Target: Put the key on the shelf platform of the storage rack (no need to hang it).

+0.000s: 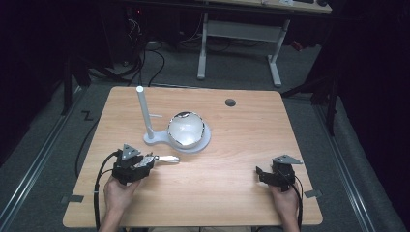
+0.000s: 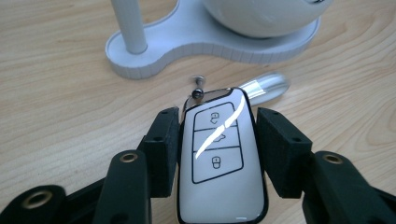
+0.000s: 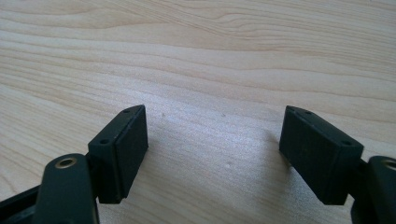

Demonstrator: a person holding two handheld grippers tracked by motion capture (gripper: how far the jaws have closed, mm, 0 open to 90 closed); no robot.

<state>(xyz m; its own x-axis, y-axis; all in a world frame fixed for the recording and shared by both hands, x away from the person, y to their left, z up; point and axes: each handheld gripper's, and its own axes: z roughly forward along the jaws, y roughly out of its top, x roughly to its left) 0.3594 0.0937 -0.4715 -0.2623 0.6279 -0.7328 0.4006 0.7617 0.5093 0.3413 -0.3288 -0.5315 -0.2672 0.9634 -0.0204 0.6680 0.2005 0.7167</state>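
Note:
A white car key fob (image 2: pixel 219 163) with a black rim and three buttons sits between the pads of my left gripper (image 2: pixel 217 121), which is shut on it. A shiny silver oblong piece (image 2: pixel 266 86) sticks out past the fob's far end. In the high view the left gripper (image 1: pixel 150 159) is at the front left of the table, with the silver piece (image 1: pixel 168 158) pointing right. My right gripper (image 1: pixel 261 173) is at the front right. Its jaws stand open in the right gripper view (image 3: pixel 212 149), with bare wood between them.
A white stand (image 1: pixel 159 140) with a tall post (image 1: pixel 144 111) and a glossy white dome (image 1: pixel 186 129) is at the table's middle, just beyond the fob. A round cable hole (image 1: pixel 230 102) is at the back. The wooden table (image 1: pixel 232 159) has dark floor around it.

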